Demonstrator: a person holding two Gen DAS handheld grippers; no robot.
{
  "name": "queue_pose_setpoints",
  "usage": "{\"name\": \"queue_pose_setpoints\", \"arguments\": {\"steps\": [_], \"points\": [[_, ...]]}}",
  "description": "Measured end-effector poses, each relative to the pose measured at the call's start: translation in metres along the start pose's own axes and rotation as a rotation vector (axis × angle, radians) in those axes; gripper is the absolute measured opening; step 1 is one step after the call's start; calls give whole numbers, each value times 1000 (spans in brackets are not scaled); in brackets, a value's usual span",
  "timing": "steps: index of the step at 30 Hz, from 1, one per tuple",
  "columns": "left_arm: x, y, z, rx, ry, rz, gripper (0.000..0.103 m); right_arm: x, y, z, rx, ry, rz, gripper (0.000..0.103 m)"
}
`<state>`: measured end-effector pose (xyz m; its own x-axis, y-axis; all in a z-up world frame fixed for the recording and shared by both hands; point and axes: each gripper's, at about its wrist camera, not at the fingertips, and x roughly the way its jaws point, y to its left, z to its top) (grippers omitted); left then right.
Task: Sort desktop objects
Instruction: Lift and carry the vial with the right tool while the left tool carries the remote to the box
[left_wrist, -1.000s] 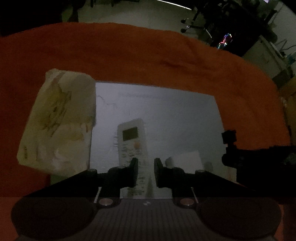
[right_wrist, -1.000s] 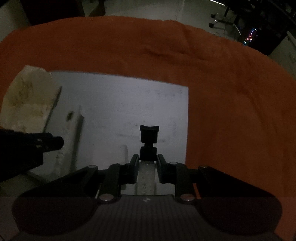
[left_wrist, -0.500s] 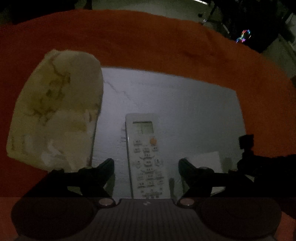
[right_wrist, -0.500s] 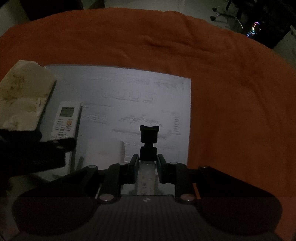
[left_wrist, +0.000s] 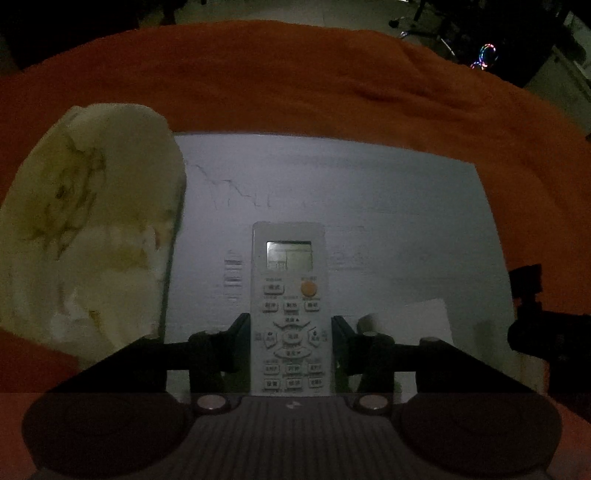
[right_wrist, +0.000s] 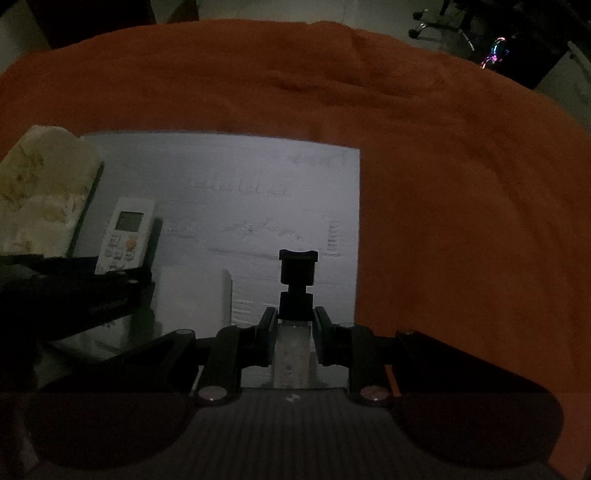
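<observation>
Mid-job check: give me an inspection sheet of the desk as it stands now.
Surface: orange cloth with a white sheet on it.
Job's things: remote control face up on the sheet; pump bottle.
Clutter: cream packet; small white block.
Grippers: left gripper jaws closing either side of the remote; right gripper shut on the bottle.
Cables: nothing seen.
Surroundings: dim room, coloured lights.
</observation>
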<state>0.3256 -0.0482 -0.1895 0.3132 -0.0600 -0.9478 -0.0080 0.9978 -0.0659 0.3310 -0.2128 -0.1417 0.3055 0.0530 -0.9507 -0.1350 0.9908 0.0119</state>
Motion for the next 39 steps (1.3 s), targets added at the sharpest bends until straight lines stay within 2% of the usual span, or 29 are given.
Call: {"name": "queue_pose_setpoints", "arguments": {"steps": [14,20,27,35,39], "points": [[-78,12,-12,11,-100,-35,40,-70,2,-13,63,-113,40,23],[-109,21,-32,14,-109,-48,40,-105,16,-31,42,-138,65,22],[-162,25,-53,54,-178,-70,40,-140,38,-66,-10,-168,85,23],[-197,31,-94,107,-191,-104,40,-150,59,-111,-87,-133,125,23],[-197,35,-123,133,-145,-112,40,-136,70,-130,-112,-74,139,23]]}}
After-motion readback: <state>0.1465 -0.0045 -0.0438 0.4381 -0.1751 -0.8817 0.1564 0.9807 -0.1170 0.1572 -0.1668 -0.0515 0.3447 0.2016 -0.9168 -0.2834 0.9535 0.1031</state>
